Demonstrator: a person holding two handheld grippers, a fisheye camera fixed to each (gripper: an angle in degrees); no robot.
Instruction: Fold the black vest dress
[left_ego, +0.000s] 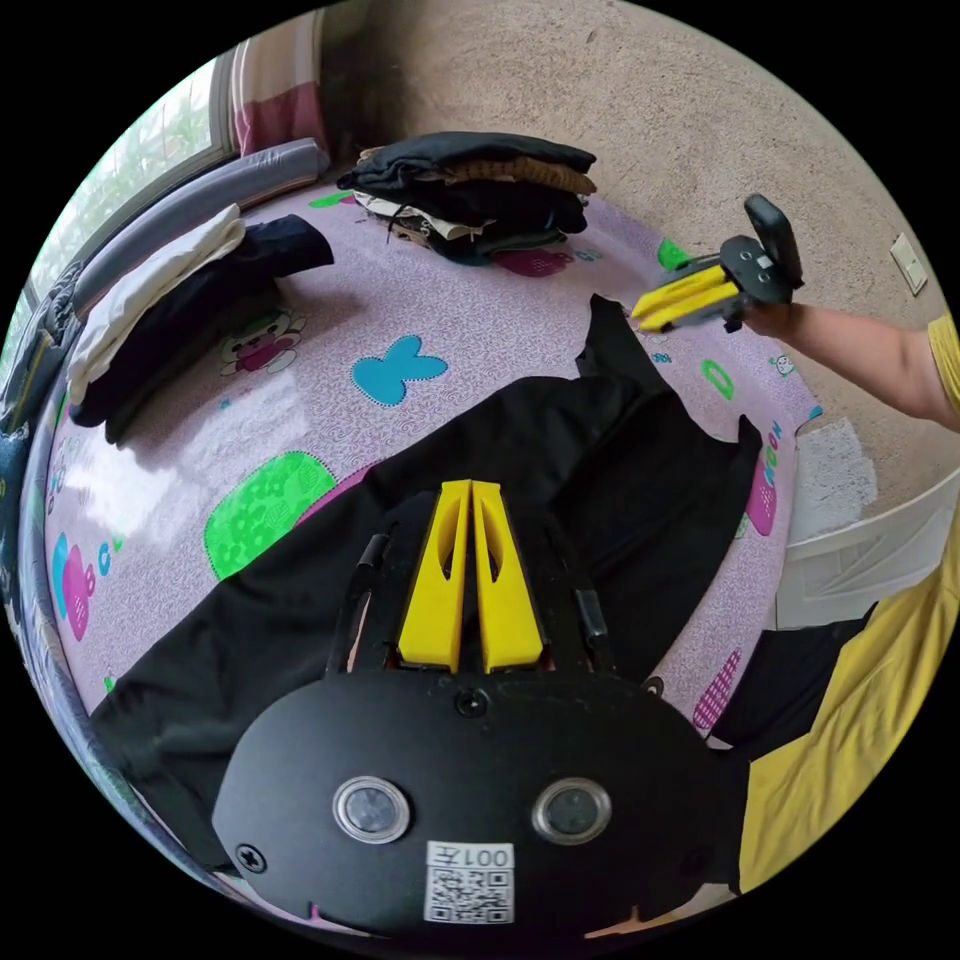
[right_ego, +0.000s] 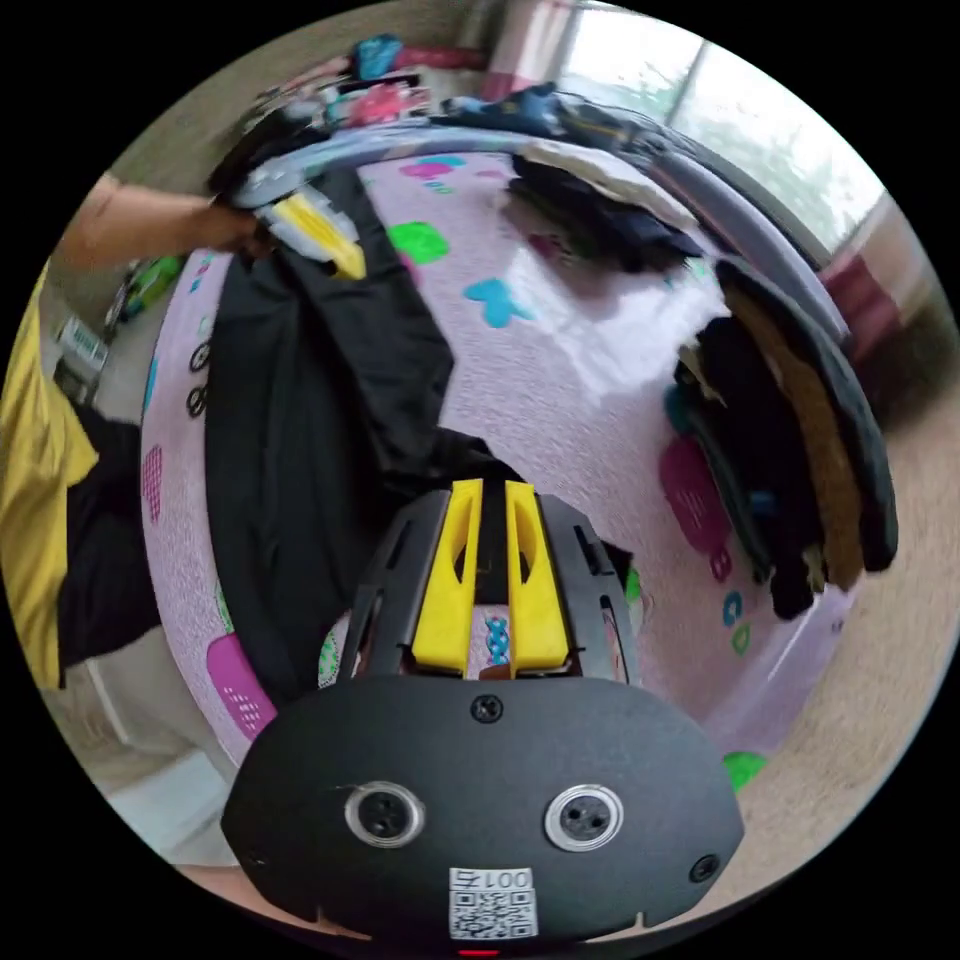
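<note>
Here black vest dress (left_ego: 560, 470) overhangs mat (left_ego: 330, 320) edge.

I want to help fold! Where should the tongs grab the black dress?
Grip the narrow shoulder strap of the black dress, coming in from the mat edge beyond it. The strap sticks out past the wide body as a thin strip, so tongs can probably pinch across it. The flat middle offers no edge.

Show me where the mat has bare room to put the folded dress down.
Bare mat lies between the black dress, the folded stack by the window and the clothes pile at the far end. The edges holding those piles are crowded.
</note>
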